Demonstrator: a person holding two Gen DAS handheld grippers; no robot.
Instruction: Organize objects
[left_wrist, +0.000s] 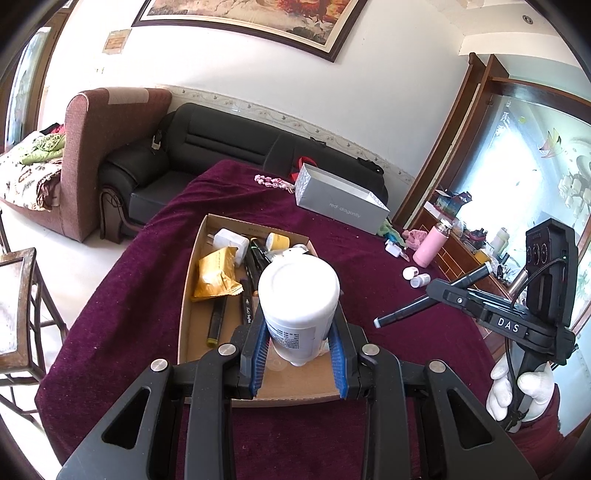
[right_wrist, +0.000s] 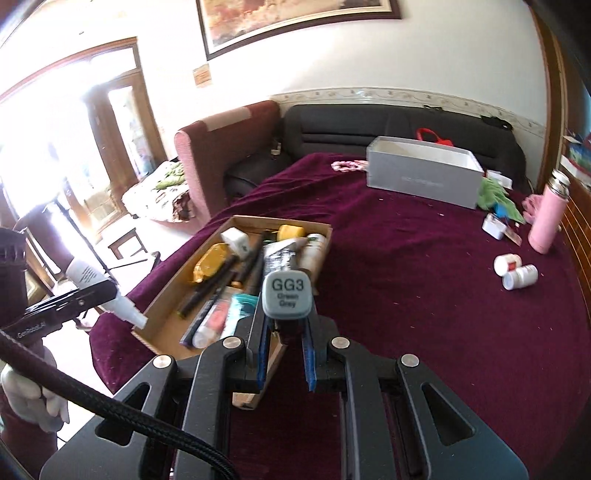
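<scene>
In the left wrist view, the left gripper (left_wrist: 299, 347) clamps a white plastic bottle with a printed label (left_wrist: 298, 295) between its blue ribbed pads, the bottle's flat base turned toward the camera. It hangs above the near end of a shallow brown cardboard tray (left_wrist: 186, 295) on the dark red velvet tablecloth (left_wrist: 129, 295). The tray holds a yellow foil packet (left_wrist: 216, 275), a white charger plug (left_wrist: 231, 240) and several dark marker pens. To the right, the right gripper (left_wrist: 436, 291) pinches a black marker pen with a grey end cap (left_wrist: 413, 308), carried by a white-gloved hand (left_wrist: 517, 391). An open grey cardboard box (left_wrist: 340, 208) sits farther back.

In the right wrist view, the right gripper (right_wrist: 286, 332) is nearly closed on the marker (right_wrist: 288, 293) (its cap reads "GG3 Green Grey"), raised above the tray's (right_wrist: 155, 295) near corner. At the left edge, the bottle (right_wrist: 107, 291) sticks out of the left gripper (right_wrist: 99, 293) beside the tray. A pink insulated flask (right_wrist: 546, 218) and two small white jars (right_wrist: 517, 273) rest well apart on the cloth.
</scene>
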